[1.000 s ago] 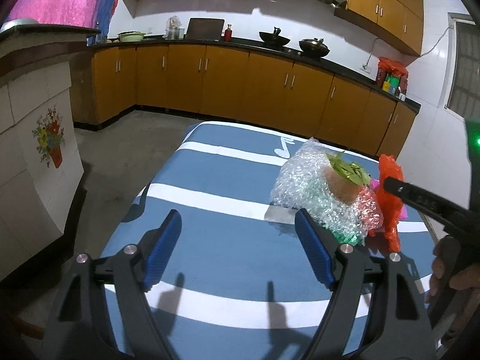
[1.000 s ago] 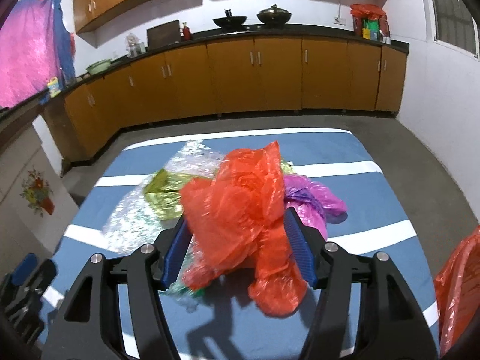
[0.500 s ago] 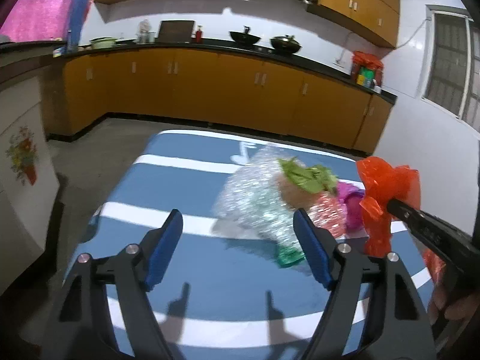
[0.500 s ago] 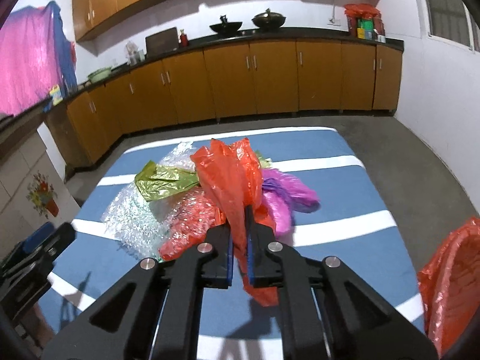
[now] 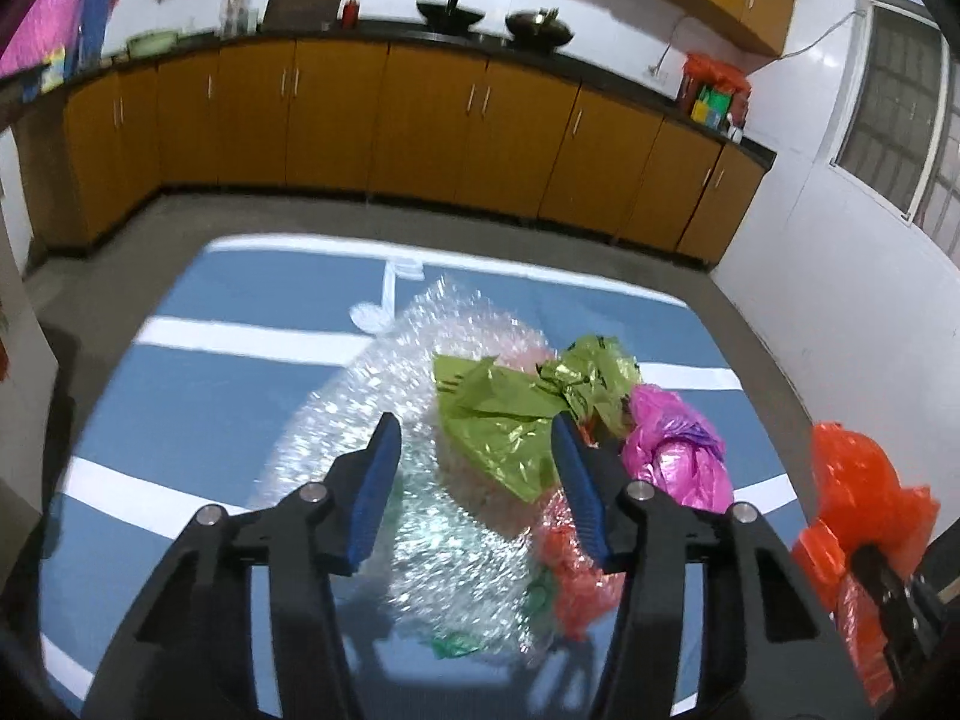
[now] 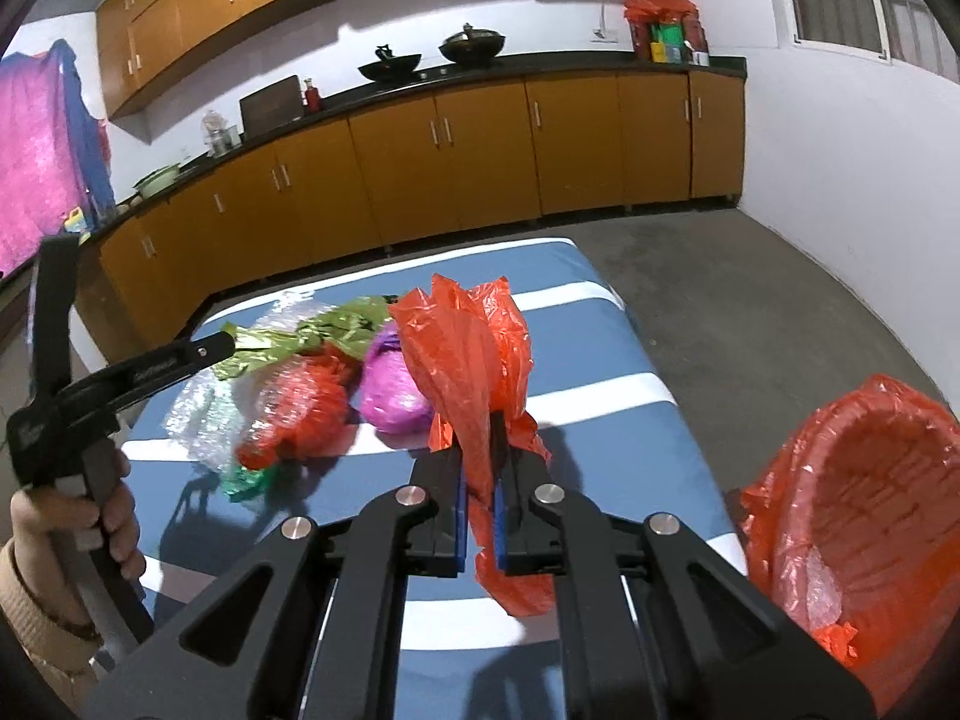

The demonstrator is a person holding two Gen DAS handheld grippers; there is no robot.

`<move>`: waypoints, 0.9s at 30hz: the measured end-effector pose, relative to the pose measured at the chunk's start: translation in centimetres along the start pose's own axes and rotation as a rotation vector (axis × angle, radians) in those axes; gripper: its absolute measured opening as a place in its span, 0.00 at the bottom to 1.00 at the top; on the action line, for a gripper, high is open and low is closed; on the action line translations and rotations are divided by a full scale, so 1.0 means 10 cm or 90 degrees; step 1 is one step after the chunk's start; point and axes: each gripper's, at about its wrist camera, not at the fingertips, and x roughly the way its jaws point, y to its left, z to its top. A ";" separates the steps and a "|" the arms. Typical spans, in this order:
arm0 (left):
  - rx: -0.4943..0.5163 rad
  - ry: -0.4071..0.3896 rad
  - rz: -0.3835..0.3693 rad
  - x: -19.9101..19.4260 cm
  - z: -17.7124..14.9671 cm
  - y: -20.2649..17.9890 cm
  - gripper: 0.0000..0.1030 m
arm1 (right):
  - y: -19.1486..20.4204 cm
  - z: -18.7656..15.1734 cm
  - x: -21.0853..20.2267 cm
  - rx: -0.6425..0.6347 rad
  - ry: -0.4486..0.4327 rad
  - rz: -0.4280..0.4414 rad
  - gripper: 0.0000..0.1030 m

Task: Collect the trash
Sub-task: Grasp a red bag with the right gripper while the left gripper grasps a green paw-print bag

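Right wrist view, lower centre: the right tool [image 6: 478, 516] is clamped tight on an orange plastic bag [image 6: 465, 354], its blue pads pressed flat against the film. The bag's long axis runs up and down the frame, a crumpled top standing above the pads and a short tail hanging below them, clear of the blue-and-white striped worktop [image 6: 630, 420]. At the lower right sits an orange-lined basket [image 6: 852, 516], mouth open toward the camera. Beyond the bag, left of centre, lies the rest of the trash: a pink bag [image 6: 393, 393], a red wad in bubble wrap [image 6: 300, 402], and green foil [image 6: 300, 339]. In the left wrist view the left tool [image 5: 474, 480] hangs wide open with nothing between its pads, framing the bubble wrap [image 5: 384, 420] and green foil [image 5: 504, 414] on the worktop [image 5: 180, 384], the pink bag [image 5: 678, 450] just to the right. Half a second ago the orange bag was held low over the pile; it now sits off toward the basket, at the right edge of the left view [image 5: 858, 498]. The left tool has closed in on the pile, which earlier lay farther ahead.
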 end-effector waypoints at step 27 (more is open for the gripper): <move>0.035 -0.105 -0.067 -0.96 -0.15 -0.19 0.03 | -0.11 -0.03 -0.42 0.010 -0.039 -0.007 0.06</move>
